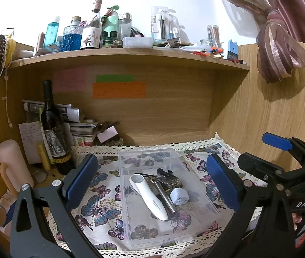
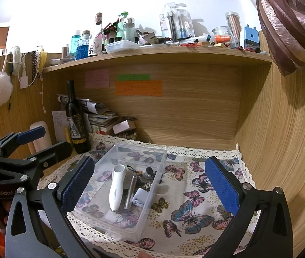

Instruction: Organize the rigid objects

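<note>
The clear plastic box (image 1: pixel 169 195) sits on the butterfly-print cloth (image 1: pixel 101 210) covering my bench, and inside it lie a white handheld device (image 1: pixel 150 197), a metal rod (image 1: pixel 165 197) just beside it, a small pale-blue charger block (image 1: pixel 180 196) and a dark tangle of small items I cannot make out. My left claw (image 1: pixel 152 182) hangs spread wide, holding nothing, the box between and beyond its blue pads (image 1: pixel 221 185). My right claw (image 2: pixel 152 185) is likewise spread and empty, with the box toward its left finger, and a dark wine bottle (image 2: pixel 76 120) stands at the back left.
</note>
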`<state>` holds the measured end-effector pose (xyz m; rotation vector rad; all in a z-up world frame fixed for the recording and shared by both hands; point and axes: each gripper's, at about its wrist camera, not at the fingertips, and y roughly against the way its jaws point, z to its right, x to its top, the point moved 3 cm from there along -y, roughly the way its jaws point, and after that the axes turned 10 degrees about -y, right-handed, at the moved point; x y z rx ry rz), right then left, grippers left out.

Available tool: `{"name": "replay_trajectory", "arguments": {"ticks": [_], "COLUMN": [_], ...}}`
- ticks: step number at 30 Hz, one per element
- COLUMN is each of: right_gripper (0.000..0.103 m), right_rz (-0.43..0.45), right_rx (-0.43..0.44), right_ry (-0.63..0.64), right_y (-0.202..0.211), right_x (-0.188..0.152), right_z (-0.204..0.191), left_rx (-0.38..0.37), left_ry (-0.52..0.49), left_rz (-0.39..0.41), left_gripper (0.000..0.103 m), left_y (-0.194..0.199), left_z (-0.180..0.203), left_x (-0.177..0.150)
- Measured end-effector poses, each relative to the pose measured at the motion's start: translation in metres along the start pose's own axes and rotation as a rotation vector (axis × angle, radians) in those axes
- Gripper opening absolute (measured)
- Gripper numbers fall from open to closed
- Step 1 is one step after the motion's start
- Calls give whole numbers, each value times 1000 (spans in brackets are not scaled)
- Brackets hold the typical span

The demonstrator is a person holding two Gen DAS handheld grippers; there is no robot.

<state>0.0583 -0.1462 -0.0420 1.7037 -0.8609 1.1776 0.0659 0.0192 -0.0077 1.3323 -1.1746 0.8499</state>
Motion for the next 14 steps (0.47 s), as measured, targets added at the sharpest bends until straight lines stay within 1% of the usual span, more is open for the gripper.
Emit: {"name": "replay_trajectory", "arguments": {"ticks": [3, 14], "right_gripper": [103, 103], "right_rz": [-1, -4], "right_rx": [3, -7], "right_ry": [-1, -12], "right_y": [0, -1], "right_x": [0, 1], "right_z": [0, 0], "left_rx": [9, -2], "left_ry": [-5, 1], "left_rz": [6, -1], "left_gripper": [103, 103], "left_y": [1, -1], "left_z": [0, -1], "left_x": [0, 0]}}
